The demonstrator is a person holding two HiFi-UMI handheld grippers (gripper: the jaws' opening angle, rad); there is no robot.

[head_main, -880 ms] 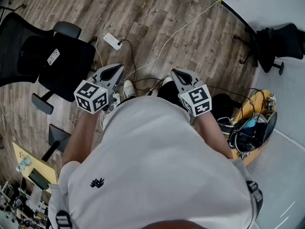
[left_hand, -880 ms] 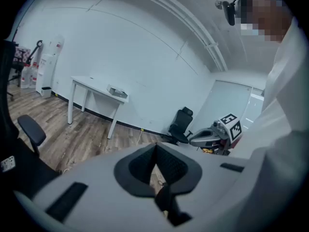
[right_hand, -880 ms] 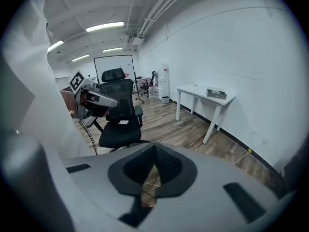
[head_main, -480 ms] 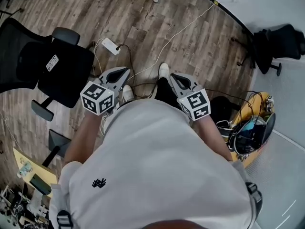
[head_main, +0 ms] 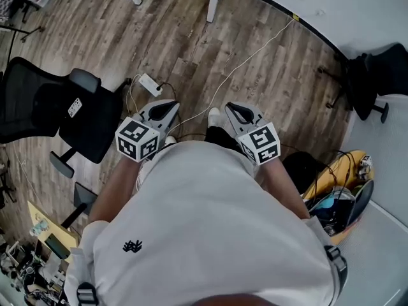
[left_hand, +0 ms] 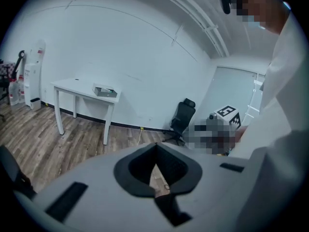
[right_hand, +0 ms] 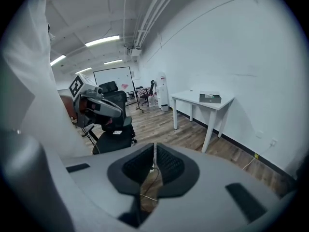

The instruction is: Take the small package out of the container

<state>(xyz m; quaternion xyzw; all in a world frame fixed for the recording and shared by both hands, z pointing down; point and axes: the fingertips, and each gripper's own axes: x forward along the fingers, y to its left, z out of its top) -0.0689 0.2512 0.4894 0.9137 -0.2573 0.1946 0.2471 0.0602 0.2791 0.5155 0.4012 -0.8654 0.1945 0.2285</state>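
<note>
Both grippers are held near the torso, nothing in either. Left gripper point(head_main: 167, 106) has its jaws together and empty; right gripper point(head_main: 234, 110) is the same. The container point(right_hand: 210, 97) sits on a white table point(left_hand: 72, 84) by the wall, ahead and well apart from both. It lies left of the left jaw line and right of the right one, so roughly centred ahead, with neither hand clearly nearer. The package isn't visible and is presumably inside. The approach hasn't started.
</note>
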